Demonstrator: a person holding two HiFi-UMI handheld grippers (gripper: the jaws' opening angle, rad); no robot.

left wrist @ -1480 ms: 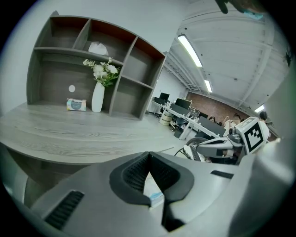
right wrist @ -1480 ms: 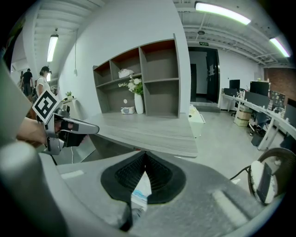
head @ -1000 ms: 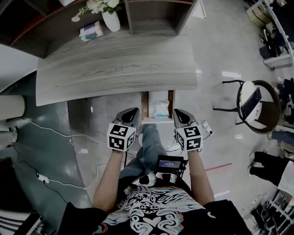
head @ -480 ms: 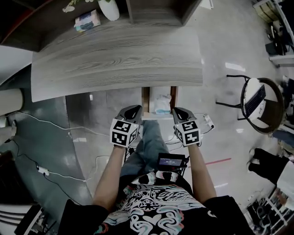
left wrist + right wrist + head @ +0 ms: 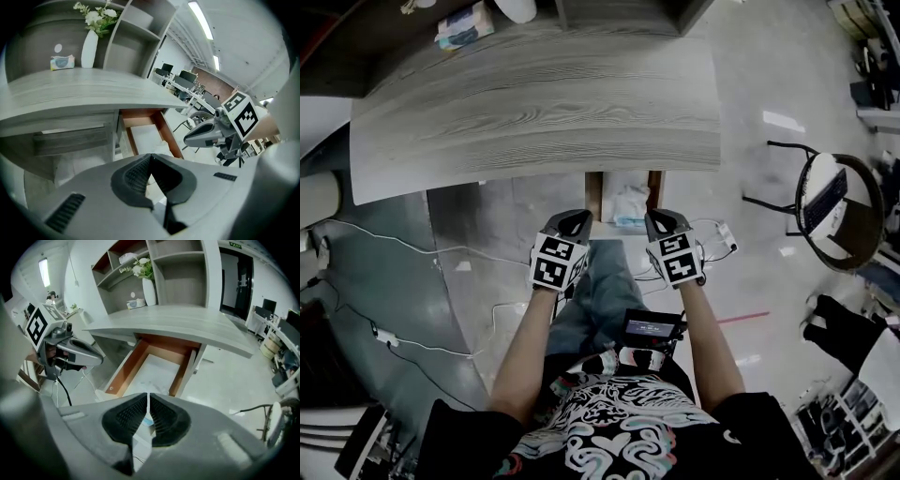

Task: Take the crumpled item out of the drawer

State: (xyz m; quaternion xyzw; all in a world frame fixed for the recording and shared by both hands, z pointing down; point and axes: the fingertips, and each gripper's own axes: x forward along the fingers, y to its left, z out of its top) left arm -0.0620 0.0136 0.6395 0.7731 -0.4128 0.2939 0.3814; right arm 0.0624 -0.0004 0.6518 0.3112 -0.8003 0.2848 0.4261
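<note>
A wooden drawer [image 5: 593,199] stands pulled out from under the grey desk [image 5: 534,103]. Inside lies a crumpled white and pale blue item [image 5: 629,205]; in the right gripper view the drawer [image 5: 123,375] shows a white floor, and the item [image 5: 146,420] peeks out behind my jaws. My left gripper [image 5: 575,223] is shut, just left of the drawer's front. My right gripper [image 5: 659,221] is shut too, just right of the front. Neither holds anything. In the left gripper view the drawer [image 5: 170,141] lies ahead, with the right gripper [image 5: 202,135] beside it.
A vase of flowers [image 5: 89,44] and a tissue pack [image 5: 464,26] sit on the desk's back shelf. Cables [image 5: 412,272] run over the floor at left. A round chair [image 5: 836,214] stands to the right. A device [image 5: 650,329] hangs at the person's waist.
Both grippers have moved forward and closer together, now flanking the drawer's front edge. The view has shifted so the desk sits higher in the frame.
</note>
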